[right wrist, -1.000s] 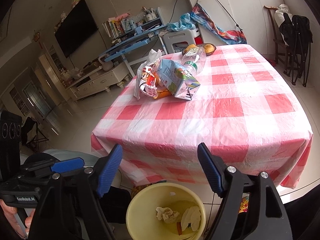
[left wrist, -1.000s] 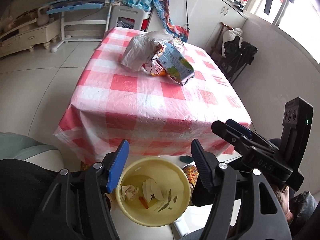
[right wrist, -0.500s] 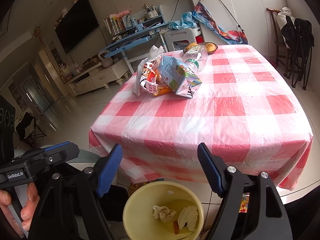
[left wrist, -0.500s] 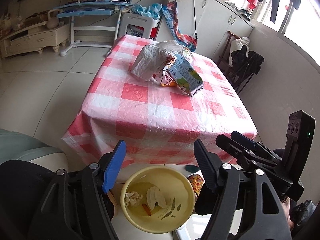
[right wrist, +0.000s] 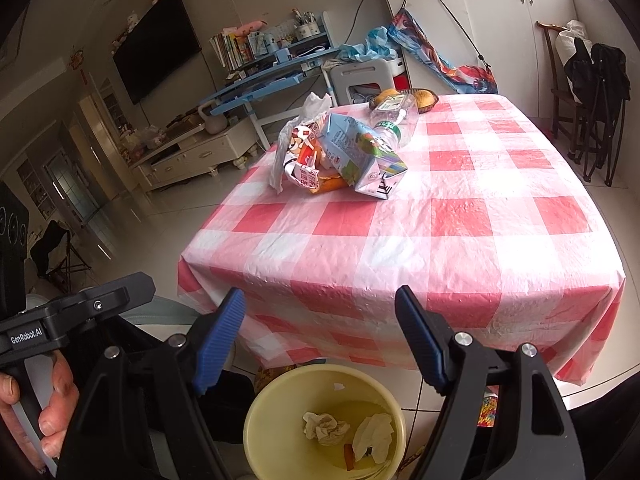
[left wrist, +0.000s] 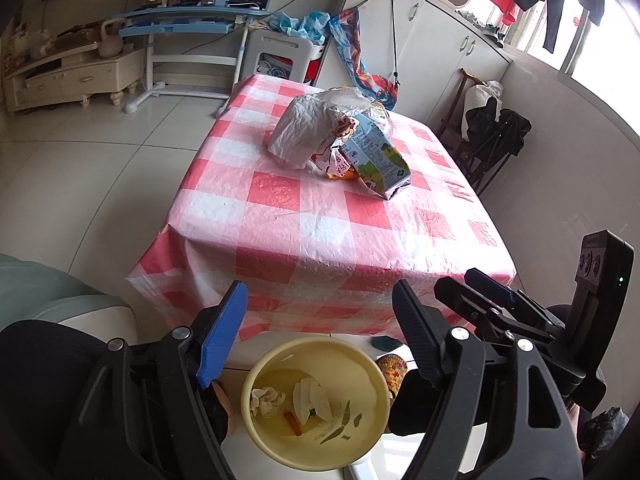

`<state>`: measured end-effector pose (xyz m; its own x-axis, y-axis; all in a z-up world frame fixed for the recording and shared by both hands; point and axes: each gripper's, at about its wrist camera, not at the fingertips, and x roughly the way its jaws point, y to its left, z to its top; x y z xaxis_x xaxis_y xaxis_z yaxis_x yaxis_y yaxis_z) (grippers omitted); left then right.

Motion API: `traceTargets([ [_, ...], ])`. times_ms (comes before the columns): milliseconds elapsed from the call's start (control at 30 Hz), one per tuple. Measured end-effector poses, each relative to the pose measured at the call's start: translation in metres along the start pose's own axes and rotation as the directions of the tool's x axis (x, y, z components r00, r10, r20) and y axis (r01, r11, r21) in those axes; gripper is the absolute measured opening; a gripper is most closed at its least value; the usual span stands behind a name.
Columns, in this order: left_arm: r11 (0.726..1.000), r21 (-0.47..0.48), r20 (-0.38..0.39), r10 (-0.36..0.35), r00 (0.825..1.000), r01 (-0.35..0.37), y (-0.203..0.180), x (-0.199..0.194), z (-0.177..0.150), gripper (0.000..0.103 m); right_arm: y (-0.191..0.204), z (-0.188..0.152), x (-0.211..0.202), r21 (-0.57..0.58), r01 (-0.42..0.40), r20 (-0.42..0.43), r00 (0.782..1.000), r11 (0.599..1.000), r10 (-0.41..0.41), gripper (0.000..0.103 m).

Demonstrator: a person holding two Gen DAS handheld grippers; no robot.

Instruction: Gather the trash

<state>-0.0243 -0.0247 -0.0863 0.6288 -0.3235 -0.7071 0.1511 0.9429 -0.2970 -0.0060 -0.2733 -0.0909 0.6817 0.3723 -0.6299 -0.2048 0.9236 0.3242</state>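
Note:
A pile of trash lies at the far part of the red-and-white checked table (left wrist: pixel 320 220): a crumpled white plastic bag (left wrist: pixel 304 128), a light-blue drink carton (left wrist: pixel 376 156), a printed snack wrapper (right wrist: pixel 302 160) and an empty plastic bottle (right wrist: pixel 394 120). On the floor in front of the table stands a yellow bin (left wrist: pixel 316 342) holding crumpled tissues (left wrist: pixel 266 398). My left gripper (left wrist: pixel 318 296) hovers above the bin, well short of the pile, its jaws opening with nothing between them. My right gripper (right wrist: pixel 319 296) hangs over the same bin (right wrist: pixel 324 370), open and empty.
A bowl of fruit (right wrist: pixel 422 98) sits at the table's far edge. Dark folding chairs (left wrist: pixel 492 136) stand to the right, a white stool (left wrist: pixel 280 54) and blue desk behind. A pale green seat (left wrist: pixel 60 292) is at the left. A colourful item (left wrist: pixel 394 364) lies beside the bin.
The left gripper's jaws have widened a little and its view has tilted up slightly, showing more of the room. The right gripper has stayed still.

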Motion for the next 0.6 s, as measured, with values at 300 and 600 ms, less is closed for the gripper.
traceTargets([
  [300,1.0,0.009,0.002,0.008,1.0,-0.008,-0.0007,-0.0003,0.0009,0.073,0.0001,0.0004,-0.0008,-0.005,0.002,0.005,1.0,1.0,-0.002,0.074],
  [600,1.0,0.01,0.004,0.009,1.0,-0.009,-0.0003,-0.0003,0.0013,0.074,0.0003,0.0017,-0.0015,-0.009,0.002,0.013,1.0,1.0,-0.002,0.074],
])
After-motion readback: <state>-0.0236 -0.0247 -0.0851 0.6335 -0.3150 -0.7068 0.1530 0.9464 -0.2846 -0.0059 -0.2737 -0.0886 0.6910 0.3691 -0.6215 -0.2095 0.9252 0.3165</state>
